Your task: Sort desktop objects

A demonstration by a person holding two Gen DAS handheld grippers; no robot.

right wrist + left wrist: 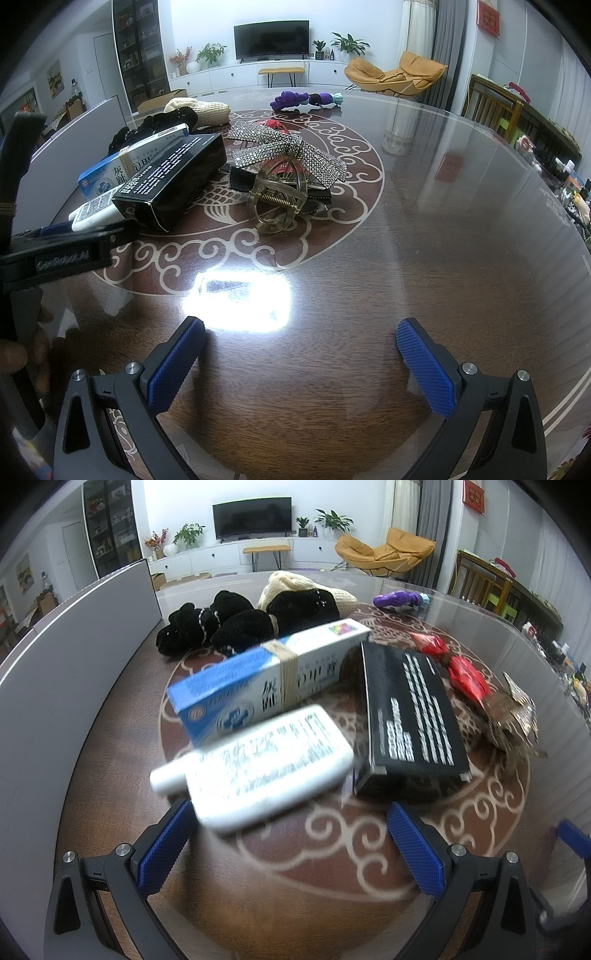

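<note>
My left gripper (pixel 290 818) is open just in front of a white tube (pixel 258 766) lying on the table; the tube's near end sits by the left finger. Behind it lie a blue-and-white box (pixel 266 675) bound with a rubber band and a black box (pixel 410 716). Red wrapped candies (pixel 461 668) and a rhinestone hair clip (pixel 513 712) lie to the right. My right gripper (pixel 301 334) is open and empty over bare table, well short of the hair clip (pixel 284 166). The black box (pixel 173 177) and the left gripper's body (pixel 66 247) show at its left.
Black and cream plush items (pixel 258 616) lie at the back of the round dark table (pixel 443 258). A purple toy (pixel 306 99) lies at the far side. A grey panel (pixel 74 657) stands along the left edge.
</note>
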